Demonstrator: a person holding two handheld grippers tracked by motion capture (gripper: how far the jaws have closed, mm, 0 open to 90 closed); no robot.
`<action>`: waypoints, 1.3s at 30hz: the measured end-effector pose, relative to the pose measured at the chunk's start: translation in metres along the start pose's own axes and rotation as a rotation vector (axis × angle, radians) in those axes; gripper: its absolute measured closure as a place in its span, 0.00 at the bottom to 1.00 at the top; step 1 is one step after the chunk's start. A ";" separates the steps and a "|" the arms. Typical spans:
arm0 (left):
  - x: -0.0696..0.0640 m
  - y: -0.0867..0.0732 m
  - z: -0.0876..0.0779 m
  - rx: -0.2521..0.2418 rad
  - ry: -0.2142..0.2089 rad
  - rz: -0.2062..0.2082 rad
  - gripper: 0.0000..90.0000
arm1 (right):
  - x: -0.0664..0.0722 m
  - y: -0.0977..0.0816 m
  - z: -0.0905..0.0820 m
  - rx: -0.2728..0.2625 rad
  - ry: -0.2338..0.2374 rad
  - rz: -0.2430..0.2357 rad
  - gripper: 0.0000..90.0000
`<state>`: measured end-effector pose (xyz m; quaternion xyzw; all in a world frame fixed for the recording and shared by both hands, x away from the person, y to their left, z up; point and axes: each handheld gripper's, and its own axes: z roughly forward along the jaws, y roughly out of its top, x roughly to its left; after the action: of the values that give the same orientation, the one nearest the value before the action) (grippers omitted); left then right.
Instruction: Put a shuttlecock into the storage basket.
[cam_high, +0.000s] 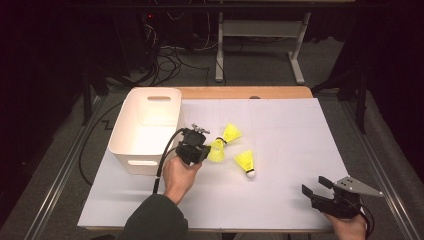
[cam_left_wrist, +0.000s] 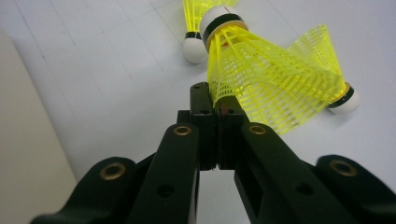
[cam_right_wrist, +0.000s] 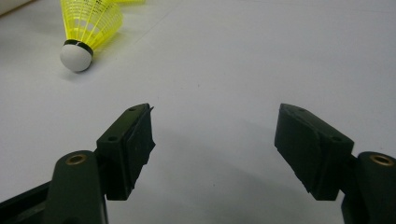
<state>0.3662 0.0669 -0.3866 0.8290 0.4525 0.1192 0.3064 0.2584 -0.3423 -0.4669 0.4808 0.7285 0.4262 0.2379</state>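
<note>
My left gripper (cam_left_wrist: 217, 109) has its jaws clenched on the net skirt of a yellow shuttlecock (cam_left_wrist: 261, 77), which hangs just ahead of them over the desk (cam_high: 280, 200). It looks featherlight and the skirt crushable, so I'd pinch gently. The pinched skirt edge is hidden. My right gripper (cam_right_wrist: 215, 135) stands released, holding nothing.

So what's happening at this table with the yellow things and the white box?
A person sits at a table covered in white paper, holding a gripping tool in each hand. The left tool has pinched the skirt edge of one yellow shuttlecock, next to a white bin. Two more shuttlecocks lie on the paper, one further back and one nearer the person. The right tool rests with its jaws open, holding nothing.
</note>
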 end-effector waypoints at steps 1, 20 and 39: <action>-0.002 0.002 -0.002 -0.006 0.001 0.010 0.99 | 0.000 0.000 0.000 -0.001 0.000 -0.003 0.32; -0.002 0.024 -0.010 0.015 0.040 0.029 0.99 | 0.000 0.000 0.000 0.000 0.002 -0.005 0.32; 0.007 0.034 -0.021 0.022 0.062 0.023 0.99 | 0.000 0.000 0.001 0.002 0.003 -0.004 0.32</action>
<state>0.3837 0.0676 -0.3498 0.8334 0.4535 0.1435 0.2814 0.2589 -0.3422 -0.4673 0.4790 0.7301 0.4258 0.2372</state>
